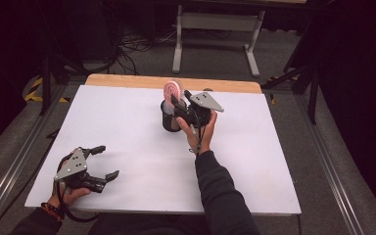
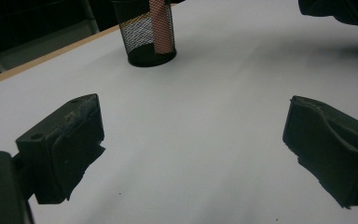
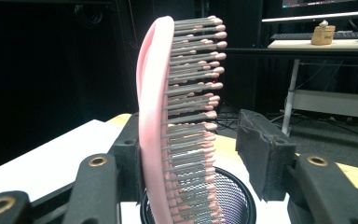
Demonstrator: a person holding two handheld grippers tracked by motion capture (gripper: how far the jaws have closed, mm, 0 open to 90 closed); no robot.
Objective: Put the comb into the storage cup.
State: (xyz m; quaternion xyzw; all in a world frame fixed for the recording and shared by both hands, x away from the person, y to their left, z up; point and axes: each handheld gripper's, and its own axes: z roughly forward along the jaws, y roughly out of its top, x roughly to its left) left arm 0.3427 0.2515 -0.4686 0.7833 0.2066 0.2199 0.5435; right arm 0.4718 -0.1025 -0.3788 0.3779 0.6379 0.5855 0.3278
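The pink hairbrush (image 3: 168, 121) stands upright with its lower end down in the black mesh cup (image 3: 233, 196) near the far edge of the worktop (image 1: 127, 127), and the right gripper (image 3: 191, 154) sits right at the cup, its jaws parted around the brush. The brush's pink back lies against one jaw, while the other jaw stands clear of the bristle tips, so the pads are not pressing it. On the near side of the cup, well apart from it, the left gripper (image 1: 100, 161) rests low over the bare worktop with its jaws spread wide and holding nothing.
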